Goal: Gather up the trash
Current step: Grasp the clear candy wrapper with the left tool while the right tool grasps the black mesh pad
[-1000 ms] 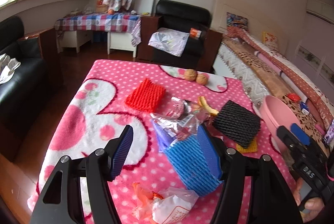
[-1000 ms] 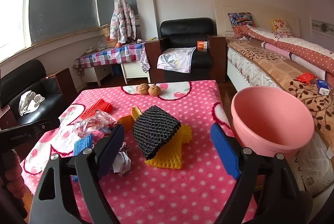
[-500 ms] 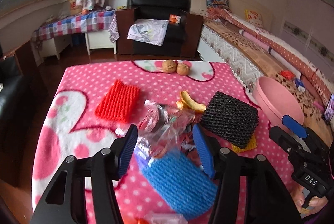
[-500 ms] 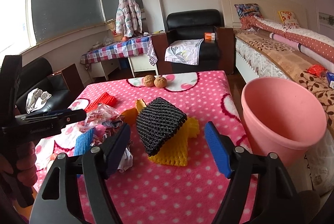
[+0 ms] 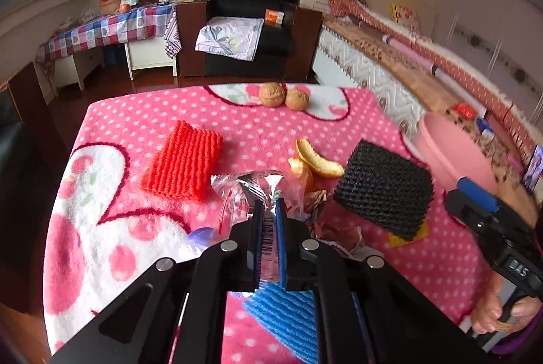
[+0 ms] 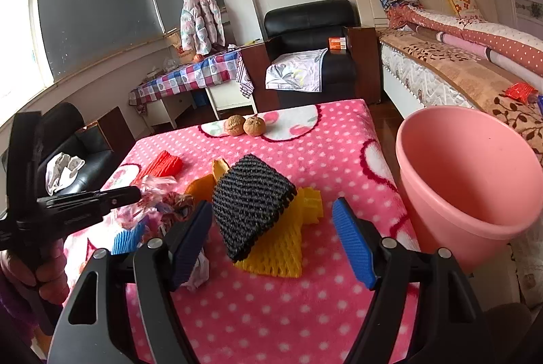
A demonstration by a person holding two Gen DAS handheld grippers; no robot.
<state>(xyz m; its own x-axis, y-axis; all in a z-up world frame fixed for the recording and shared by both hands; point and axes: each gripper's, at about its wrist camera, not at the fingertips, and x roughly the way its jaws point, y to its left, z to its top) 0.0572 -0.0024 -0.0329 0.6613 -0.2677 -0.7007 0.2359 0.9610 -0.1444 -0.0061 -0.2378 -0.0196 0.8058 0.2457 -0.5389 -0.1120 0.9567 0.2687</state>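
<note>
Left wrist view: my left claw [image 5: 269, 228], wide open before, pinched shut on the shiny wrapper [image 5: 258, 187] mid-frame; bucket [image 5: 454, 157] next, I guessed.

Worktop [image 5: 142, 113] cover: hot pink, white polka dots, white patches with pink cherries, dark red outlines. Foam nets: red [image 5: 183, 169], black [image 5: 383, 184], yellow [image 6: 288, 248] under the black one, blue [image 5: 288, 316]. Orange peel [image 5: 319, 157]: orange. Wrapper [image 5: 258, 191]: clear and silver, barcode print. Two walnuts [image 5: 283, 96]: tan brown. Bucket [image 6: 468, 184]: salmon pink. Left tool [image 5: 269, 221] and right tool [image 6: 271, 231]: black frames, blue ribbed pads. Side table cloth [image 6: 190, 75]: blue, red, white check. Armchair [image 6: 312, 24]: black.
</note>
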